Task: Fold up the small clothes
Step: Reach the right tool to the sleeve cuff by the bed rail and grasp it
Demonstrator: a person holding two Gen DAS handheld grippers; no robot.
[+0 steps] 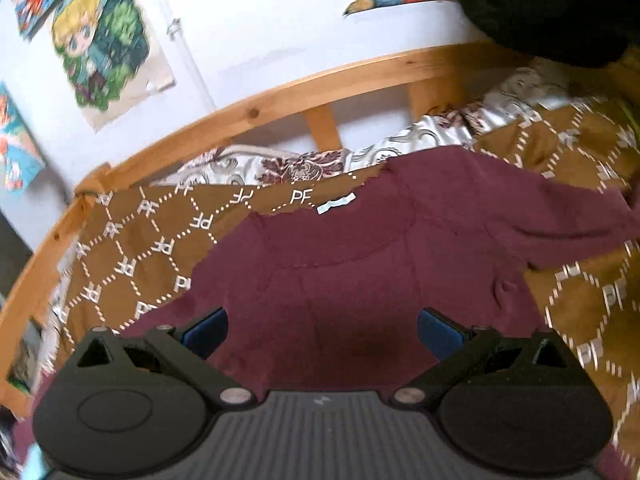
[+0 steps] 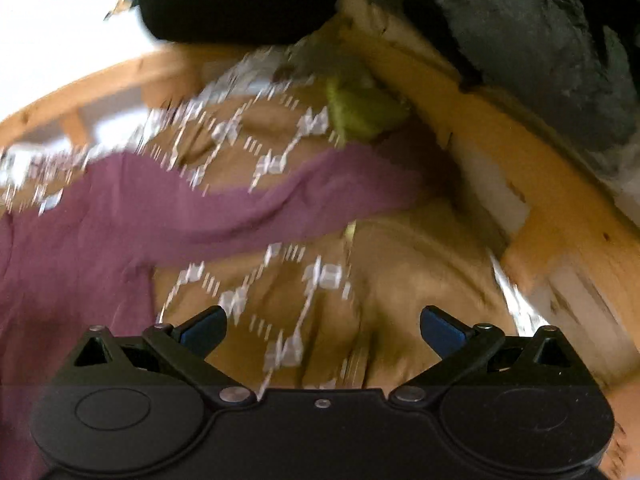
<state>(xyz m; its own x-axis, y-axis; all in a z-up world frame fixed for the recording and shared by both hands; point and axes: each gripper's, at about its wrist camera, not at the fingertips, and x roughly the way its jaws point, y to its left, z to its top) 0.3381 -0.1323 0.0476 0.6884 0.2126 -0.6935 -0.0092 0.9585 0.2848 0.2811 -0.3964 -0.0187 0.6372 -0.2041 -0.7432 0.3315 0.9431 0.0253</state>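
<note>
While my left hand-held gripper (image 1: 322,334) hangs with jaws apart over the soft maroon top (image 1: 360,280), my right hand-held gripper (image 2: 323,334) (also spread, empty) sits beside its sleeve (image 2: 280,204) on the brown quilted bedspread (image 2: 400,280).

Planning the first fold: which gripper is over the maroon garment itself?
The left gripper: maroon long-sleeved top fills the space between its open jaws. The right gripper is over brown patterned blanket.
</note>
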